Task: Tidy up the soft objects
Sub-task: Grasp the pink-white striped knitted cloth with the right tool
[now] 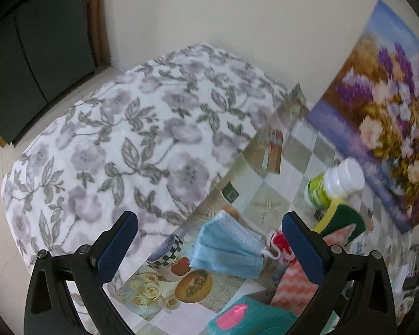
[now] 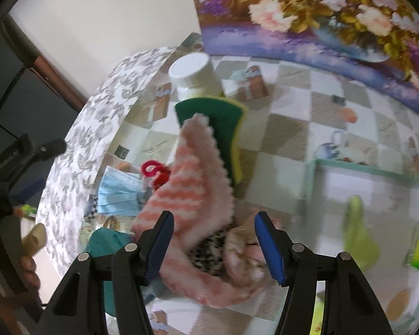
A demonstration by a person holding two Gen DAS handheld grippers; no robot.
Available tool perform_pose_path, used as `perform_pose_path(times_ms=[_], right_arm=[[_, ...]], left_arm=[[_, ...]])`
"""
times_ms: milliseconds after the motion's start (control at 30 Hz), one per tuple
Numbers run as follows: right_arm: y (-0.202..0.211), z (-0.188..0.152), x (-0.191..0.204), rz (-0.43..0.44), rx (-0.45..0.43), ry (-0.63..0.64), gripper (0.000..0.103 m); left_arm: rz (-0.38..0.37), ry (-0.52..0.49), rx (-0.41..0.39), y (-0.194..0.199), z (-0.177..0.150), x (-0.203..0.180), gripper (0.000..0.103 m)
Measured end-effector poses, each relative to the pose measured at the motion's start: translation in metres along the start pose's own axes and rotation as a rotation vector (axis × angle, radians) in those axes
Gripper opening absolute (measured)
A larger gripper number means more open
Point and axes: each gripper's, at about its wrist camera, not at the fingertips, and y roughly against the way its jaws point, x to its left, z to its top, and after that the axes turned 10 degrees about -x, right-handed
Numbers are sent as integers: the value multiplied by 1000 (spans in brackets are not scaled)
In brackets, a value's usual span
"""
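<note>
Table [image 2: 287, 128] with checked oilcloth carries everything, its left part draped in a flowered cloth [image 1: 103, 128]; a flower painting [image 2: 307, 14] leans on the wall behind; a white tray with a teal rim [image 2: 377, 184] sits on the right side, holding what look like small green items, too blurred to name. Soft things lie bunched in the middle: a pink striped cloth [image 2: 190, 192], largest of them, directly ahead of my right claw [image 2: 213, 244] and running up and away from it; a green-and-yellow sponge [image 2: 209, 122] stands behind that cloth, with a white-capped bottle [image 2: 192, 75] beyond; a blue face mask [image 1: 226, 247] lies left of the pile, its long axis crosswise between the fingers of my left claw [image 1: 209, 247]; a red loop [image 2: 153, 171] sits just beside the mask.

Right claw stands partly spread, pads clear of the cloth, holding nothing; left claw stands wide and empty. I judge the right claw nearer the pink cloth, the left nearer the mask; the tray lies to the right of the pile.
</note>
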Motion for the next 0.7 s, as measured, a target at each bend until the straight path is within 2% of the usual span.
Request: perform_pose_path(times_ms=[133,300,533,600,700], right_arm=[[-14,-4,10,64,24,-22,64],[-25,-9,22,105,38,-21,64],[-41,-14,28,109,59,-16,63],[-43,-15,27,109,59,-14,61],[-45,-16,26,111,61,-9,49]], left_arm=[[-1,-24,73,-14,-6,1,103],[-5,21,160,-33,-13,14,103],[5,59,213,-42,-17,20,102],[11,50,222,-43,-18,18,102],[7,41,234,-45,-20,14,102]])
